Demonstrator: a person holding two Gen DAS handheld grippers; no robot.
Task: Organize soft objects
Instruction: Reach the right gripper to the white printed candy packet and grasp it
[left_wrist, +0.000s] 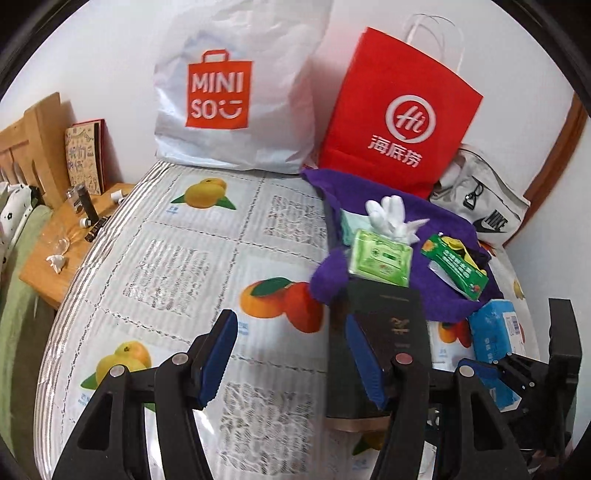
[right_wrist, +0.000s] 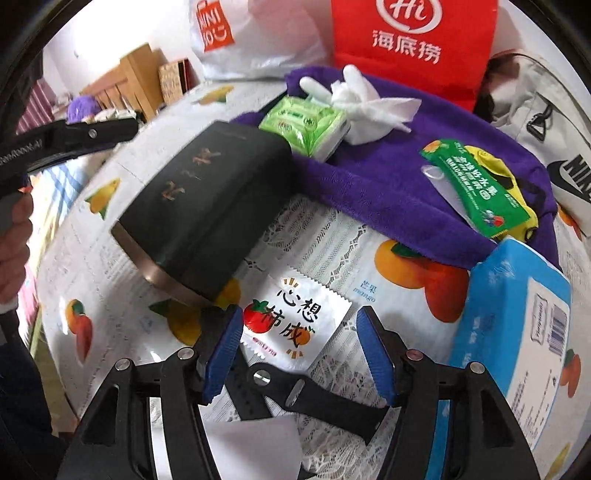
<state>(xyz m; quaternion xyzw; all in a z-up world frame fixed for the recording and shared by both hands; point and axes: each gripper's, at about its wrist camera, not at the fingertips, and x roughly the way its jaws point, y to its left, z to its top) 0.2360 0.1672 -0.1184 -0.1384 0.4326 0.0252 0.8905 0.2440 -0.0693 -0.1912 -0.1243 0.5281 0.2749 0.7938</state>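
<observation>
A purple towel (left_wrist: 391, 206) (right_wrist: 369, 177) lies crumpled at the back right of the fruit-print table cover (left_wrist: 177, 266). On it rest a white crumpled cloth (left_wrist: 391, 218) (right_wrist: 365, 99), a green tissue pack (left_wrist: 380, 258) (right_wrist: 306, 125) and a green packet (left_wrist: 454, 266) (right_wrist: 469, 188). A blue tissue pack (left_wrist: 491, 325) (right_wrist: 517, 332) sits at the towel's near edge. My left gripper (left_wrist: 291, 360) hangs open over bare cover, nothing between its pads. My right gripper (right_wrist: 300, 354) is open above a white persimmon-print sachet (right_wrist: 295, 325) and a black watch strap (right_wrist: 295, 398).
A dark box (left_wrist: 384, 332) (right_wrist: 207, 206) lies left of the towel. At the back lean a white MINISO bag (left_wrist: 232, 92), a red paper bag (left_wrist: 399, 110) and a grey Nike bag (left_wrist: 487, 206). A cluttered wooden nightstand (left_wrist: 55, 258) stands to the left.
</observation>
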